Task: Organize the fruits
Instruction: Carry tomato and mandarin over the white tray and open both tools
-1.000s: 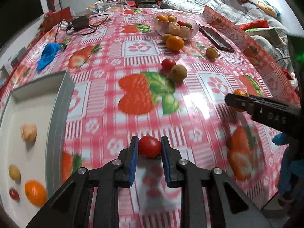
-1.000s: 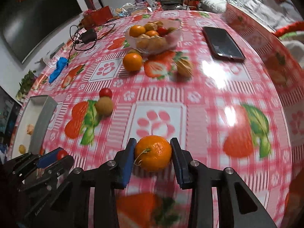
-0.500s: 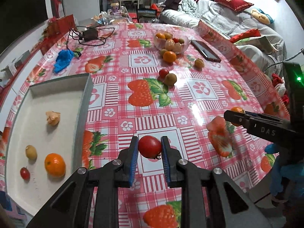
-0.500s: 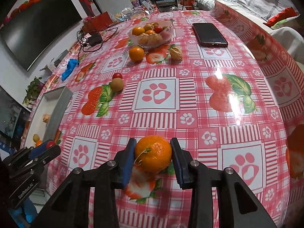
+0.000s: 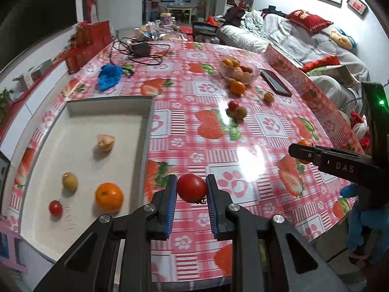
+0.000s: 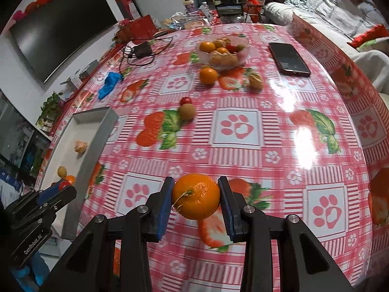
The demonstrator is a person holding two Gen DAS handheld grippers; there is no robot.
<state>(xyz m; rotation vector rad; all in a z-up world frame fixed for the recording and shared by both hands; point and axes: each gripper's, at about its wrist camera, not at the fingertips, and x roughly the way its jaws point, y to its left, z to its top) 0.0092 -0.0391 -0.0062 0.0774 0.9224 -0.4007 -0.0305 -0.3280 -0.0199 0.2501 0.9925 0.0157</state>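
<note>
Left gripper (image 5: 191, 189) clamps a small red cherry tomato (image 5: 191, 187); right gripper (image 6: 196, 198) clamps a round orange mandarin (image 6: 196, 196). The shallow grey tray (image 5: 145, 131) lies to their left. Risk: smooth, round fruit may slip from the pads and roll off the glossy tablecloth.

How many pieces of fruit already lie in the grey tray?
4: a husked fruit farthest back, a small yellow-brown fruit, an orange and a cherry tomato nearest. None seems hidden in the tray.
</note>
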